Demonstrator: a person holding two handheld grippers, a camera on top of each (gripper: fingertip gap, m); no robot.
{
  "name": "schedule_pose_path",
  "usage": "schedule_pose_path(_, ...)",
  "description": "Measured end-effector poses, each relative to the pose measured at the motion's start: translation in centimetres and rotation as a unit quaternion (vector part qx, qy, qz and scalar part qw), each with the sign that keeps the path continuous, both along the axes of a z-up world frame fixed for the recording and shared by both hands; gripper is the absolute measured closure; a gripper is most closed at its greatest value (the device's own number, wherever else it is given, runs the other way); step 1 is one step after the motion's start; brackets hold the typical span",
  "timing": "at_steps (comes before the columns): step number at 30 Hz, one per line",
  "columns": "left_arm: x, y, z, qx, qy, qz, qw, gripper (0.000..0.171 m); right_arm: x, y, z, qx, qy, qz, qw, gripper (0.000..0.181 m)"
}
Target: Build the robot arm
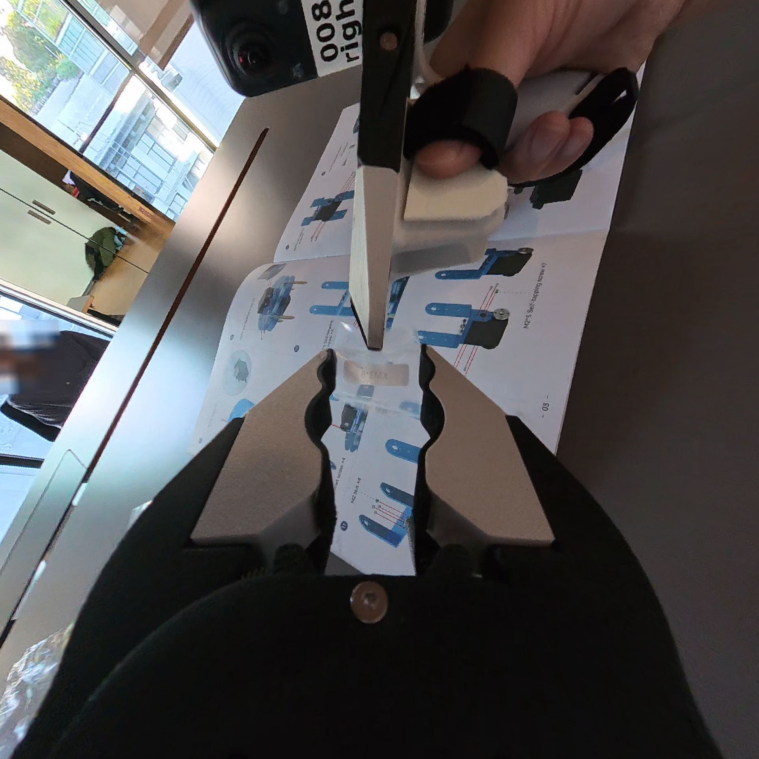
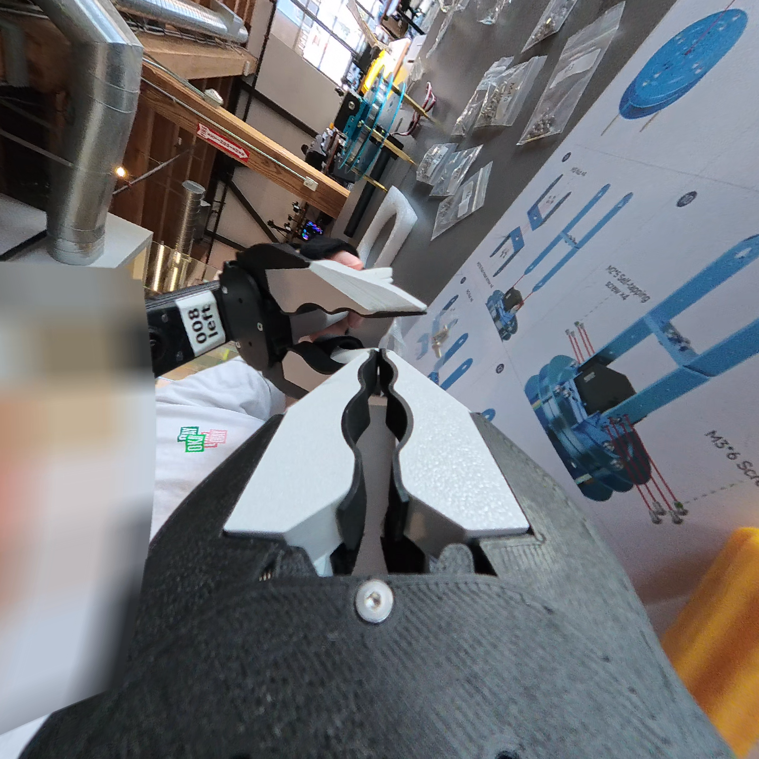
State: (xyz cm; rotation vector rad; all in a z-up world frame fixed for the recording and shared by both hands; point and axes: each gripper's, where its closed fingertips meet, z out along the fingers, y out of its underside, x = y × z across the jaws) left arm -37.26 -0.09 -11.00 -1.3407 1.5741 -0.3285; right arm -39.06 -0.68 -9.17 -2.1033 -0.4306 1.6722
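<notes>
A small clear plastic bag with a silver label hangs above an open instruction booklet with blue part drawings. My left gripper has its jaws a bag's width apart, and both tips press the bag's side edges. My right gripper comes down from above with a hand on it. It is shut and pinches the bag's top edge. In the right wrist view the right gripper has its tips together, and the bag hardly shows. The left gripper lies just beyond it, seen side-on.
The booklet lies on a grey table. Several clear bags of screws, a blue disc assembly and a white foam piece sit farther along it. An orange object is close by. A person in a white shirt stands near. Both grippers' tips are close together, under 4 cm apart. Both grippers' tips are roughly 35 cm from the blue disc assembly.
</notes>
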Motion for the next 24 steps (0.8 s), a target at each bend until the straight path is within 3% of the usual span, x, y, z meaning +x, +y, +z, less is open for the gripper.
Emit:
schedule_pose_path(9, 0.0, 0.0, 0.2, -0.010, -0.011, -0.009, 1.000, 0.143, 0.0, -0.1, 0.6, -0.016, 0.038, 0.008, 0.999, 0.181)
schedule_pose_path(13, -0.1, -0.2, 0.6, -0.016, -0.023, -0.016, 0.999, 0.152, -0.3, -0.5, 1.2, 0.049, 0.032, 0.033, 0.998, 0.179)
schedule_pose_path(15, -0.1, -0.3, 0.6, -0.029, -0.028, -0.020, 0.999, 0.152, -0.4, -1.0, 1.8, 0.113, 0.021, 0.063, 0.991, 0.166)
schedule_pose_path(18, -0.2, -1.2, 0.6, -0.073, -0.035, -0.044, 0.996, 0.151, -0.2, -1.6, 1.3, 0.257, -0.047, 0.099, 0.960, 0.161)
schedule_pose_path(21, -0.3, -2.1, 0.4, -0.142, -0.041, -0.070, 0.986, 0.151, -0.2, -2.7, 0.7, 0.393, -0.101, 0.133, 0.904, 0.157)
schedule_pose_path(24, -0.4, -3.0, 0.7, -0.216, -0.057, -0.096, 0.970, 0.150, 0.0, -3.1, -0.6, 0.463, -0.160, 0.159, 0.857, 0.159)
